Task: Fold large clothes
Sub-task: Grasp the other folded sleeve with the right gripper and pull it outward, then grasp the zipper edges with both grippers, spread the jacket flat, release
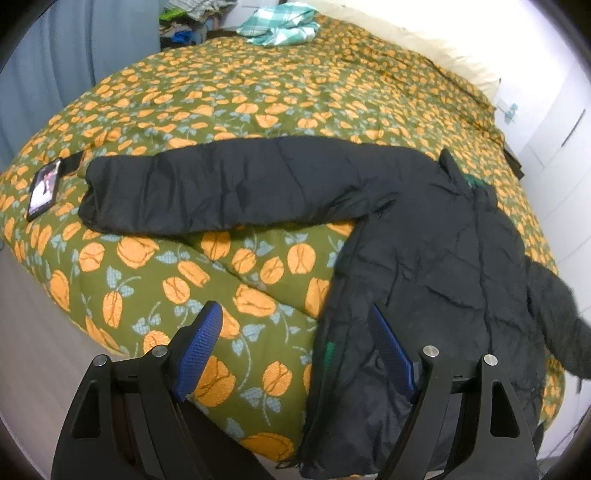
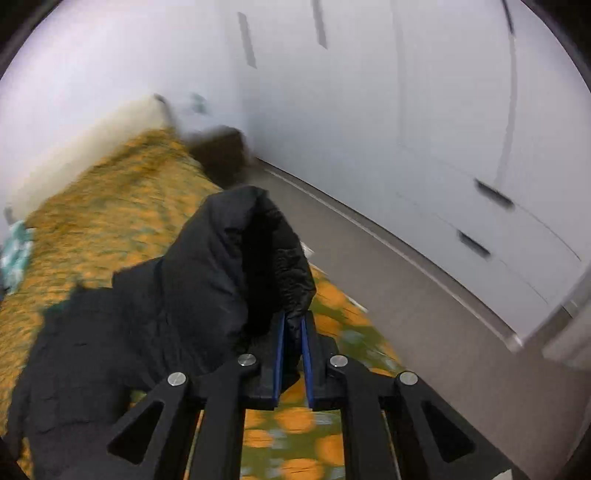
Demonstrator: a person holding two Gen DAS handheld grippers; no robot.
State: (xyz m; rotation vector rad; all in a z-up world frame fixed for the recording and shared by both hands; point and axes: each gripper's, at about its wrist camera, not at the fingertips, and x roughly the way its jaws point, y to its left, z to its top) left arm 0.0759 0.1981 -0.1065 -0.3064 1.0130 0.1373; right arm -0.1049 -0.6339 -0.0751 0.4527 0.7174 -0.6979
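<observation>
My left gripper (image 1: 295, 354) hangs at 6 o'clock in its own view, jaws apart, nothing between the pads; the right pad sits over the jacket hem, the left over bare bedspread. My right gripper (image 2: 293, 343) is clamped together on a pinch of black sleeve end (image 2: 258, 251), the cuff bunched up above the blue pads (image 2: 279, 354).

The black puffer jacket (image 1: 424, 277) lies on the floral bedspread (image 1: 221, 277), body running from 5 o'clock up to the collar at about 2 o'clock. Its other sleeve (image 1: 221, 188) stretches flat out toward 9 o'clock.

Handling, my guess: quilted, soft, light for its bulk, with a slick shell that is likely to slide out of a shallow pinch. It'll spring back, so folds need pressing. Best holds are seams: cuff, hem corner, shoulder seam. For the left, the hem edge right under the pad looks like the grab.

A phone (image 1: 44, 190) lies at 9 o'clock beyond the flat sleeve's cuff, screen lit, near the bed edge. A checked teal cloth (image 1: 280, 26) lies at 12 o'clock, at the far end of the bed.

Containers: none on the bed. White drawers and cabinet doors (image 2: 480, 184) at 2 o'clock in the right view, closed, contents hidden.
</observation>
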